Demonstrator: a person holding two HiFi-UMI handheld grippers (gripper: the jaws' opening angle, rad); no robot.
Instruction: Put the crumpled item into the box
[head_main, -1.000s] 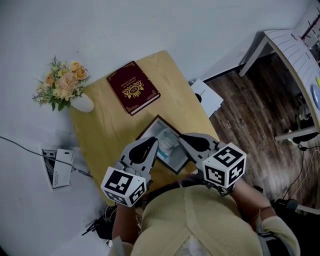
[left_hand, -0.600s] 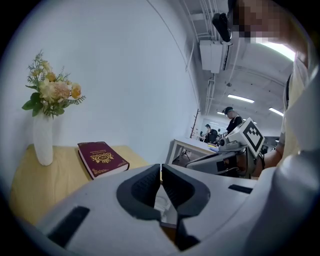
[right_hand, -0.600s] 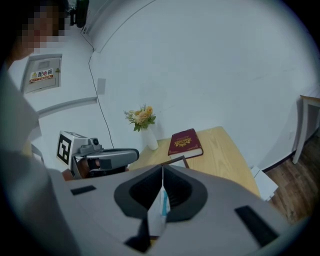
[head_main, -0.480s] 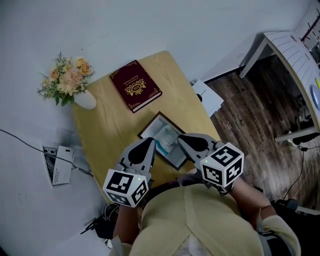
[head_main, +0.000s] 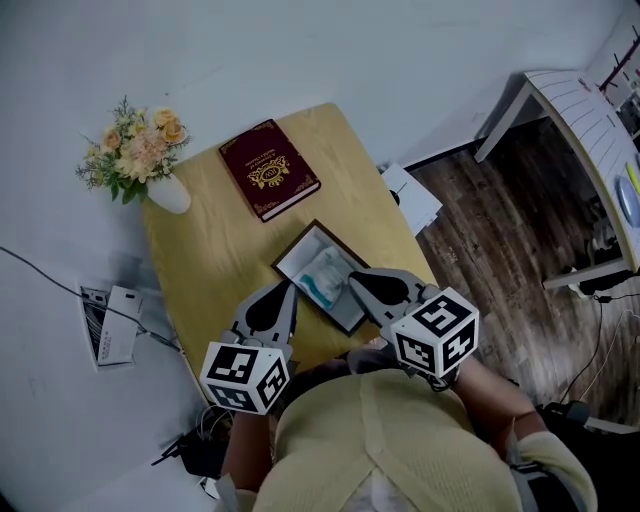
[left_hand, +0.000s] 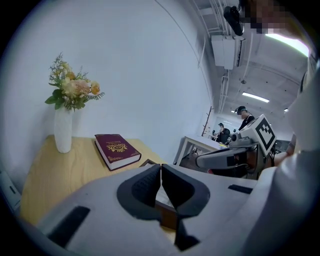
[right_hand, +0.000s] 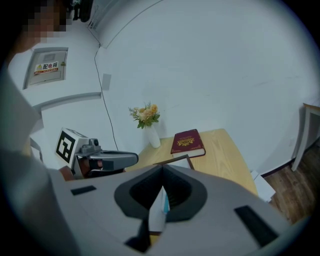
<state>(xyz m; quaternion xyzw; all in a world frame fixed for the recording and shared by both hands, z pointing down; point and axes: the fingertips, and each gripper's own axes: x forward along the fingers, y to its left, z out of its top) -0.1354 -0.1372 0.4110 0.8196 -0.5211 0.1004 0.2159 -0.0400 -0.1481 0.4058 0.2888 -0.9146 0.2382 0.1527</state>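
Observation:
A shallow dark-framed box lies on the wooden table, and the pale crumpled item rests inside it. My left gripper hangs just off the box's near left side, its jaws shut with nothing between them; in the left gripper view the tips touch. My right gripper hovers at the box's near right edge. Its tips meet too, and the white and teal item shows through the hollow behind them. The box's corner peeks out beyond those tips.
A maroon book lies farther back on the table, and a white vase of flowers stands at the far left corner. On the floor, a white device with a cable sits to the left and papers to the right. A white table stands at right.
Both grippers have drawn back a little toward the person, away from the box. The crumpled item stays in the box.

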